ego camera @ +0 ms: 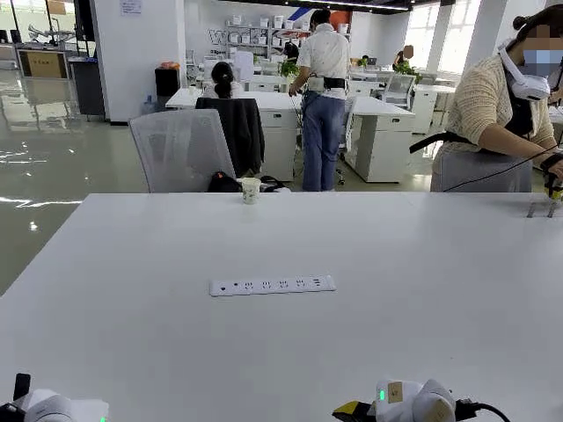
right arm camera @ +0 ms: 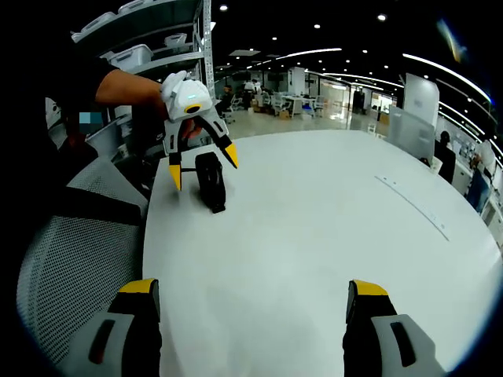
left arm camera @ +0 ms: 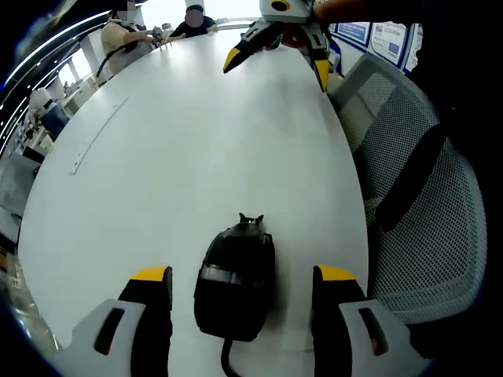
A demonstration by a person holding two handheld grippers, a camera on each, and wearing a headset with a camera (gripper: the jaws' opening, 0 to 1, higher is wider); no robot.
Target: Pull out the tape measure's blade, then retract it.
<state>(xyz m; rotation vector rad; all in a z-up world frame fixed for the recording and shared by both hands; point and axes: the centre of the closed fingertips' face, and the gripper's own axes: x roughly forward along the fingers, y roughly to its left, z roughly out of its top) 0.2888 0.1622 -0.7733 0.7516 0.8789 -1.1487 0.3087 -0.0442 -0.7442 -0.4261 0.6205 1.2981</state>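
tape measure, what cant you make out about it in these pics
- Left gripper view: the tape measure is a dark shape between the open jaws of the left gripper. Any markings are unreadable, and its strap runs off the bottom edge.
- Right gripper view: it is small and partly behind the left gripper's jaws, so blade length is unclear.
- Left gripper view: the top edge cuts off the right gripper.

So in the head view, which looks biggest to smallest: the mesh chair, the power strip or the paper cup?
1. Mesh chair, largest, though it stands beyond the table.
2. Power strip, long and thin on the table.
3. Paper cup, smallest, at the table's far edge; its distance may shrink it.
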